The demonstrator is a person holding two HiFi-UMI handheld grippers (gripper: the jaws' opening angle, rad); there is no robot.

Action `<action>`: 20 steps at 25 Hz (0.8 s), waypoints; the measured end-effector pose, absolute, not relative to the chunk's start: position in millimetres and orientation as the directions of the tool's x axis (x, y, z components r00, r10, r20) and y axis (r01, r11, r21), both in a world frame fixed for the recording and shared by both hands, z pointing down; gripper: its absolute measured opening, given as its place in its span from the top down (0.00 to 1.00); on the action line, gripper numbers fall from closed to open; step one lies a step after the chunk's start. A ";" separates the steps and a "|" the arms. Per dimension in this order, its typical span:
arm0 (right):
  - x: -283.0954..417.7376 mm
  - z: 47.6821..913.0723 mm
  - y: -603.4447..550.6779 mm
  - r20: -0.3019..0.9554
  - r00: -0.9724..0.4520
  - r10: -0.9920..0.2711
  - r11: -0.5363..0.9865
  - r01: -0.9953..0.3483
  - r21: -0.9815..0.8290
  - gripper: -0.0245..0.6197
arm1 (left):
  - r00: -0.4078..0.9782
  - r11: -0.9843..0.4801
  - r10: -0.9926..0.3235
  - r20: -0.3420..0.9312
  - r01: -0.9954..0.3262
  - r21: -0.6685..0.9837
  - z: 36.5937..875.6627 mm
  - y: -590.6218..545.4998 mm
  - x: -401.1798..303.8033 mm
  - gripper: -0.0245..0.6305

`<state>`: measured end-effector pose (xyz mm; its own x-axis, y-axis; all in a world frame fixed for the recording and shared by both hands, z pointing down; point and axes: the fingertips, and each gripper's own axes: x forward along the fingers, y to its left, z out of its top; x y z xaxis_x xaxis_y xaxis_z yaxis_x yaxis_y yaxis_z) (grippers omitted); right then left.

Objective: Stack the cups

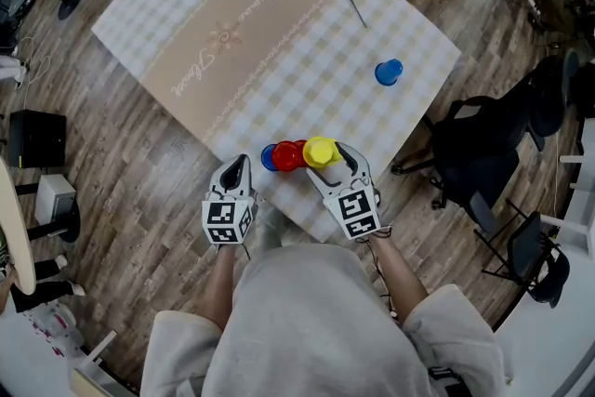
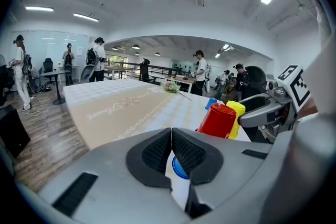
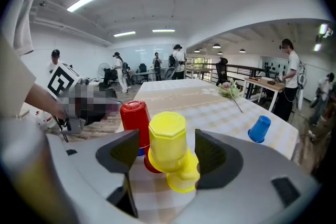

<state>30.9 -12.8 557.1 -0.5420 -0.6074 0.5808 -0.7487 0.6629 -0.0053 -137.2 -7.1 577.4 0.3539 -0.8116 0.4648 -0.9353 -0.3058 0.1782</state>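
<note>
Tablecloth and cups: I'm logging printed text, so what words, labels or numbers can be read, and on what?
Tablecloth: two cursive words on the beige band, too blurred to read.
Marker cubes: black-and-white square patterns, no letters.
Red cup, yellow cup, blue cup: no print visible.

Only a sliver of the near blue cup [image 2: 179, 169] shows behind the left gripper [image 2: 171, 136]; the red cup [image 1: 286, 155] overlaps it. The upper yellow cup [image 3: 168, 144] half hides the lower yellow cup [image 3: 184, 178].
</note>
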 end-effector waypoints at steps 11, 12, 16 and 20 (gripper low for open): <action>69.5 524.4 -12.9 0.502 -0.510 -0.698 0.582 -0.813 -0.017 0.46 | 0.362 -0.320 -0.806 0.468 -0.932 0.168 576.6 -17.1 -134.7 0.94; 73.8 521.4 -13.7 0.494 -0.504 -0.708 0.572 -0.820 -0.017 0.46 | 0.361 -0.320 -0.807 0.467 -0.932 0.168 576.2 -18.8 -134.5 0.94; 91.7 516.7 -18.4 0.478 -0.470 -0.742 0.526 -0.850 -0.020 0.47 | 0.361 -0.321 -0.808 0.466 -0.932 0.166 575.4 -24.8 -133.3 0.94; 111.3 514.0 -25.0 0.469 -0.423 -0.775 0.473 -0.881 -0.012 0.47 | 0.372 -0.336 -0.801 0.469 -0.928 0.161 574.3 -32.3 -130.5 0.94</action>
<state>111.3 -25.0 514.0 -0.4231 -0.7750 0.4695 -0.8807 0.4735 -0.0122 -130.5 -32.3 574.3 0.3718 -0.8012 0.4688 -0.9279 -0.3362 0.1614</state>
